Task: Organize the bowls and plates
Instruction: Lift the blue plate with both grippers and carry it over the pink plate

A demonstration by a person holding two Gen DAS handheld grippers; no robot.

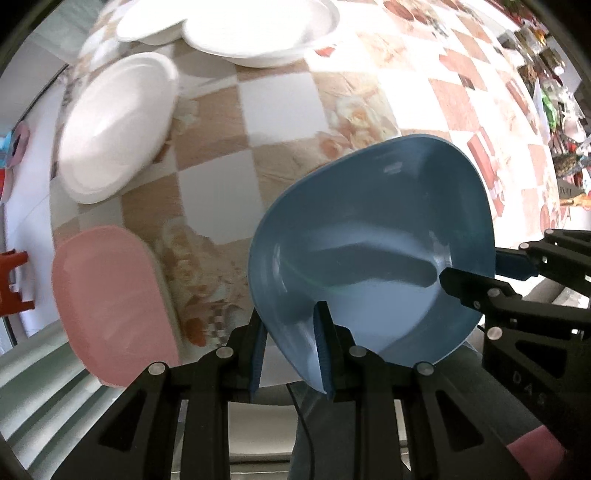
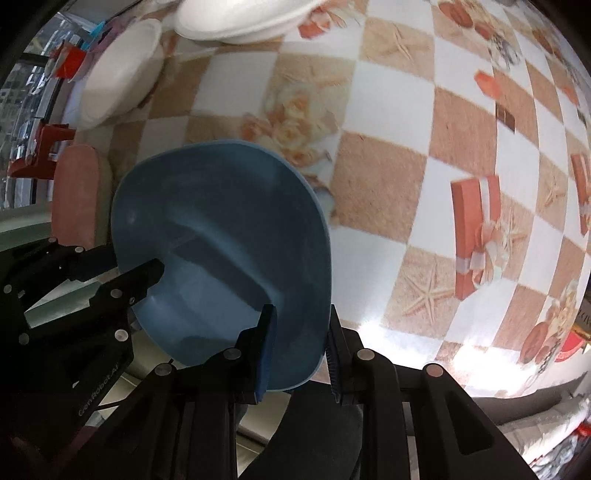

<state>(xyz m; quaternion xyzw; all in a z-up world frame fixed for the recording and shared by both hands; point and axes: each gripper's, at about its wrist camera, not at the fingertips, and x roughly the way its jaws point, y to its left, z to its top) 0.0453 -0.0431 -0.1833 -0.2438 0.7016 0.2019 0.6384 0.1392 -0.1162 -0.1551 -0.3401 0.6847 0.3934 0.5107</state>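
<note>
Both grippers pinch the same blue bowl [image 1: 369, 251] by its rim. Our left gripper [image 1: 291, 350] has one finger inside the bowl and one outside, pressed together on the near wall. Our right gripper [image 2: 303, 354] does the same on the near wall in its own view, and from the left wrist view it reaches in from the right side of the bowl. The bowl is held tilted and clear of the table [image 2: 388, 206], just ahead of both tools.

We judge the bowl to be light, stiff plastic with a smooth, rather slippery surface. The rim is the natural place to take hold, since the wall is thin enough to sit between the fingers. A single hold on the rim would let it swing, so two opposed holds keep it steady.

Beyond the left gripper and to its left lies a pink plate [image 1: 110, 306] at the near table edge. Farther ahead on the left rests a white plate [image 1: 118, 125]. Farthest ahead sit a white bowl [image 1: 258, 33] and another white dish [image 1: 151, 29], touching or overlapping; we cannot tell which. A checked cloth covers the table.
</note>
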